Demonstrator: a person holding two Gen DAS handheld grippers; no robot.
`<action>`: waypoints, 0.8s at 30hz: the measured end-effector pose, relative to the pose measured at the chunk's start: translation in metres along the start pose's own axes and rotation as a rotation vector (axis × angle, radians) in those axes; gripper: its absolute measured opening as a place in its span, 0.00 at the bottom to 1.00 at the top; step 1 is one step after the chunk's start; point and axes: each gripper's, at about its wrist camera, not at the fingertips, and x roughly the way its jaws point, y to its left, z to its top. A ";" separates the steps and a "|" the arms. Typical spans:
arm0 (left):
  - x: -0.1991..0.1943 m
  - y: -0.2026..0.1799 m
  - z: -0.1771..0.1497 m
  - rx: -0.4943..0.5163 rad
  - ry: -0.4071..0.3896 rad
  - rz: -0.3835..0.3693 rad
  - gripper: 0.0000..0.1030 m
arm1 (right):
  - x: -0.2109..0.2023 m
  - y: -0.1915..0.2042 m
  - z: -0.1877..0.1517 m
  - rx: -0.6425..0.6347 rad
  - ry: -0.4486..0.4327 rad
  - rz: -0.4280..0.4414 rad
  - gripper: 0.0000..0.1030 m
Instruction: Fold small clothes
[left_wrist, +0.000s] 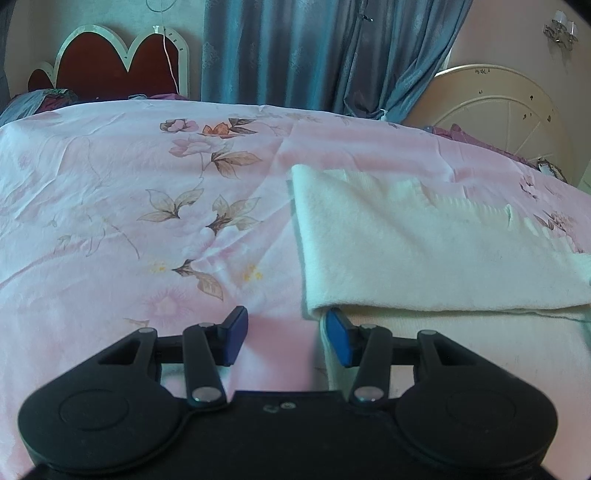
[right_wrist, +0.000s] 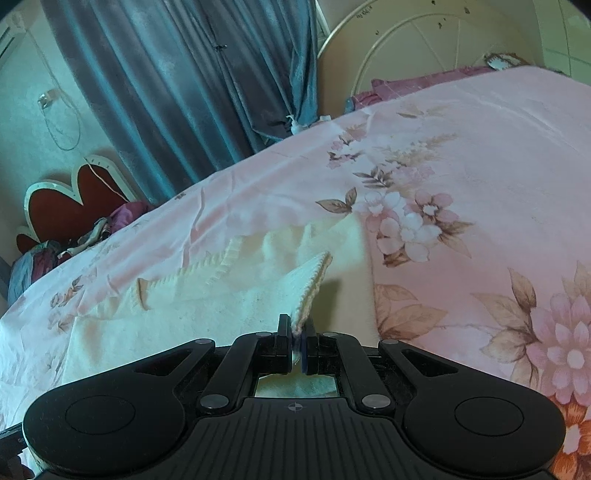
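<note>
Left wrist view: my left gripper sits with jaws apart and nothing in them, right pad tucked at the corner of the cream garment lying half-folded on the pink sheet. Right wrist view: right gripper is clamped on the garment's ribbed edge, lifted off the bed. I'd keep that edge taut and lay it square, left pinning the corner.

free: bedsheet left of sweater | obstacle: curtain behind bed
</note>
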 end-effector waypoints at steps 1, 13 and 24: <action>0.000 0.000 0.000 0.001 0.001 0.001 0.45 | 0.000 0.000 -0.001 0.001 0.000 0.001 0.03; 0.000 0.001 0.003 0.049 0.027 -0.023 0.56 | 0.010 -0.009 -0.009 0.006 0.058 -0.021 0.04; -0.017 -0.045 0.015 0.122 -0.105 -0.135 0.58 | 0.002 0.029 -0.013 -0.175 -0.001 -0.019 0.04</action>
